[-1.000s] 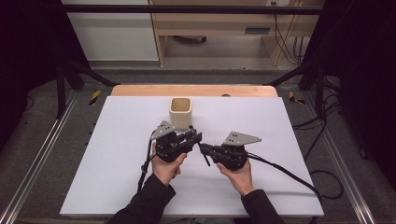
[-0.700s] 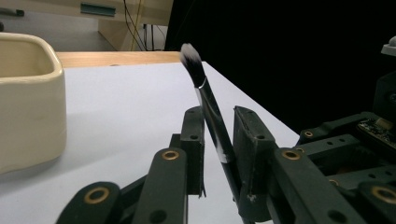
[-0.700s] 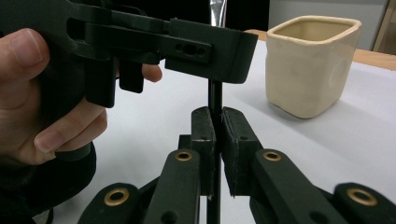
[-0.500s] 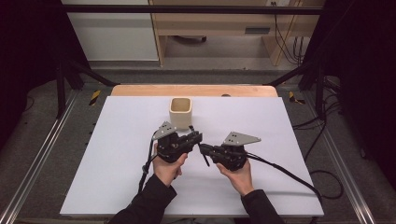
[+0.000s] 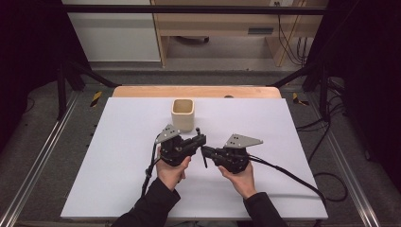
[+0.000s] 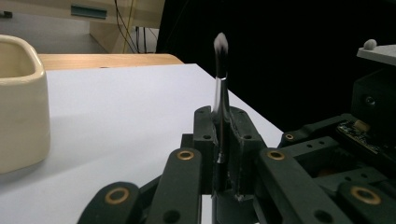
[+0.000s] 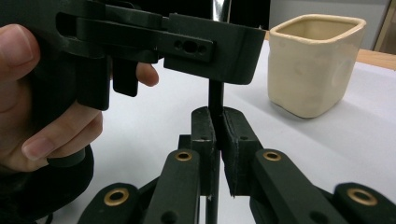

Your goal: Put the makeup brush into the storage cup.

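Both grippers meet at the middle of the white table top [image 5: 118, 156], just near of a cream ceramic cup [image 5: 182, 114].

Left gripper [image 6: 223, 135]: the jaws are closed on a slim brush [image 6: 220, 93]. In the left gripper view the brush stands upright between the two pads, with a black lower handle, a silver ferrule above it and a dark tuft with a pale tip at the top. The cup stands to the left in this view, apart from the jaws.

Right gripper [image 7: 215, 140]: the jaws are closed on the dark lower handle of the same brush [image 7: 215, 100]. In the right gripper view the handle runs up between the pads and passes behind the body of the left gripper, which crosses the top of the view with the person's left hand [image 7: 28, 98] wrapped around its grip. The cup [image 7: 313, 63] stands farther off to the right, on the table and clear of both grippers.

High view: the left gripper [image 5: 201, 139] and right gripper [image 5: 205, 152] point toward each other, their tips almost touching. The brush [image 5: 202, 150] shows as a thin dark stick between them, its far end near the cup but not touching it. The cup is upright, and its inside cannot be judged. A cable [image 5: 288, 175] trails from the right gripper toward the right near corner of the table.
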{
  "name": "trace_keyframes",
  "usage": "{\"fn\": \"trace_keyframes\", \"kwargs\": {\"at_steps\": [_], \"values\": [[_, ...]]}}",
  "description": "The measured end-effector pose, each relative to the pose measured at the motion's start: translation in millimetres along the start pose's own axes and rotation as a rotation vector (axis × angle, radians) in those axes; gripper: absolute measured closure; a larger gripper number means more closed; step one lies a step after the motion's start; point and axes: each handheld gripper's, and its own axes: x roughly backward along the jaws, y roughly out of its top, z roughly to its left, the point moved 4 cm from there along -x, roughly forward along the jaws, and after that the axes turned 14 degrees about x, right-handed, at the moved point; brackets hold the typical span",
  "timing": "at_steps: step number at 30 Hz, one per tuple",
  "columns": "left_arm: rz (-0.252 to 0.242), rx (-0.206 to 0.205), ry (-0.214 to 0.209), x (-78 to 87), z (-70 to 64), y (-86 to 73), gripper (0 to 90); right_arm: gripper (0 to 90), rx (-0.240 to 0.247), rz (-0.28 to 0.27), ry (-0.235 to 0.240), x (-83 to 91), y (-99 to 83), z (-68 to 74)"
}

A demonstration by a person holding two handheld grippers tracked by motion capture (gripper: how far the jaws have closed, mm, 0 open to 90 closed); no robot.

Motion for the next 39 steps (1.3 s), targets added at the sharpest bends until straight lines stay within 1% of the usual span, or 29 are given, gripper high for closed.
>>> {"fn": "trace_keyframes", "kwargs": {"at_steps": [8,12,18,22,28,31,36,39], "values": [[0.000,-0.007,0.001,0.2,-1.1,0.0,83.3,84.0,0.001,-0.002,-0.001,-0.2,0.0,0.1],[0.001,-0.025,0.006,0.4,-1.3,-0.2,83.3,83.5,0.001,-0.001,-0.001,-0.4,-0.1,0.0],[-0.001,-0.041,0.013,1.9,-0.8,1.3,83.3,77.2,0.003,-0.002,-0.014,-0.4,-0.1,-0.9],[0.002,-0.068,0.028,5.0,1.3,3.6,83.3,73.0,0.010,0.002,-0.027,0.3,-0.3,-2.5],[-0.003,-0.112,0.060,15.1,7.3,10.1,83.3,66.5,0.015,0.010,-0.046,3.5,1.0,-5.1],[-0.009,-0.122,0.071,22.3,11.2,14.2,83.3,62.7,0.017,0.012,-0.056,5.5,0.9,-7.5],[-0.022,-0.125,0.090,34.7,18.8,19.3,83.2,56.9,0.000,0.017,-0.080,10.2,-0.2,-14.1],[-0.026,-0.130,0.102,41.2,23.8,20.5,83.2,52.8,0.002,0.026,-0.105,13.6,-0.6,-18.0]]}}
